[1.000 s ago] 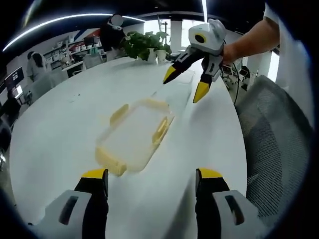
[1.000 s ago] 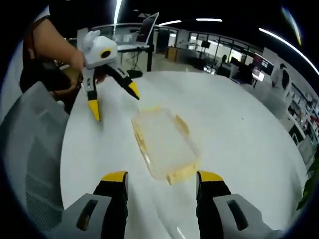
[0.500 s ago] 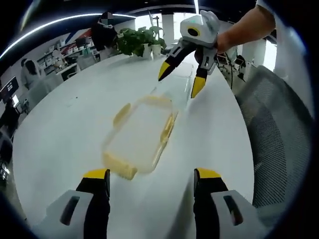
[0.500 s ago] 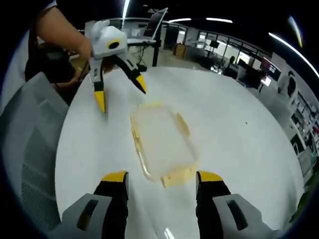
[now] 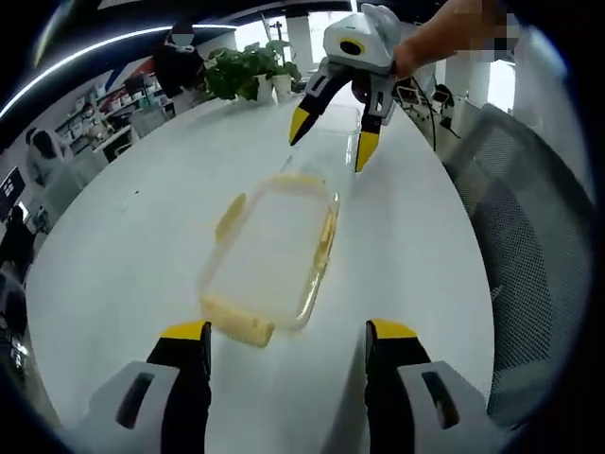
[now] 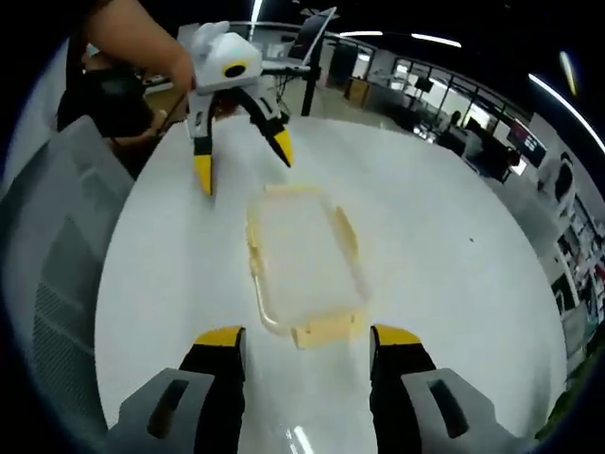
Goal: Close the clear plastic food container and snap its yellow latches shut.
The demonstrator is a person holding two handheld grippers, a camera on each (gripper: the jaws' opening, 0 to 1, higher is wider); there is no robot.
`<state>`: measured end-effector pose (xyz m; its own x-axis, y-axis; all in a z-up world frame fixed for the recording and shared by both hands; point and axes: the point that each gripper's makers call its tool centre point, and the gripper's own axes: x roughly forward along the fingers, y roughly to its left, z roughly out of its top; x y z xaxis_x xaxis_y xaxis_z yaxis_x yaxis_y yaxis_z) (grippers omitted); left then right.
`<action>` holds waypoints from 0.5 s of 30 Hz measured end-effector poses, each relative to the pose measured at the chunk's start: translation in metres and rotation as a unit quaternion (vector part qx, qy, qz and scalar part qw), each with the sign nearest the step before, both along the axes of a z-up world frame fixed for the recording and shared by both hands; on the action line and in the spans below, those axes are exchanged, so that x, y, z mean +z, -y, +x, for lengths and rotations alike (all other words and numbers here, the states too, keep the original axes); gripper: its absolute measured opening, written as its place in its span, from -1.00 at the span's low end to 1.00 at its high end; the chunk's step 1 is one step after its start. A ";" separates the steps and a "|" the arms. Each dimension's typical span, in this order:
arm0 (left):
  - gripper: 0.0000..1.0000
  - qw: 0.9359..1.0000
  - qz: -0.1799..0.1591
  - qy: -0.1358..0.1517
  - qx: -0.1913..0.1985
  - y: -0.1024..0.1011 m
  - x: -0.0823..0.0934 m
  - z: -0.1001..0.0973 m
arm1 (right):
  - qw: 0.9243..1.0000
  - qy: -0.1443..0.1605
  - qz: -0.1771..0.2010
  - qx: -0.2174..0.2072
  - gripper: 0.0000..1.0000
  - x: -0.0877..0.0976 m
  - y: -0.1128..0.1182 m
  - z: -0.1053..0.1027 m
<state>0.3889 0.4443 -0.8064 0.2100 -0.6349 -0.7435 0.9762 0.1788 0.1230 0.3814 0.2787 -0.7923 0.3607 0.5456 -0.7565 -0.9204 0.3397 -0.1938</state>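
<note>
Two yellow-tipped grippers, left gripper and right gripper, hovering with jaws apart at opposite short ends of the clear rectangular plastic food container lying on the white round table, probably lining up for its yellow latches.

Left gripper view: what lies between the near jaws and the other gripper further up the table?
The clear container with yellow latches lies flat on the white table, between the left gripper and right gripper.

The container lies on the table between both claws. The right gripper hangs beyond its far end; the left gripper sits before its near end.
</note>
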 end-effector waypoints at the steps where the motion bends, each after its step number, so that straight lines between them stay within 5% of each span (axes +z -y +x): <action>1: 0.31 1.000 0.002 0.001 -0.002 0.000 0.000 0.001 | 1.000 0.000 -0.001 0.003 0.04 0.000 0.000 0.001; 15: 0.27 0.999 0.038 0.014 -0.037 -0.004 -0.006 0.015 | 0.999 -0.004 -0.040 0.032 0.05 -0.012 0.003 0.011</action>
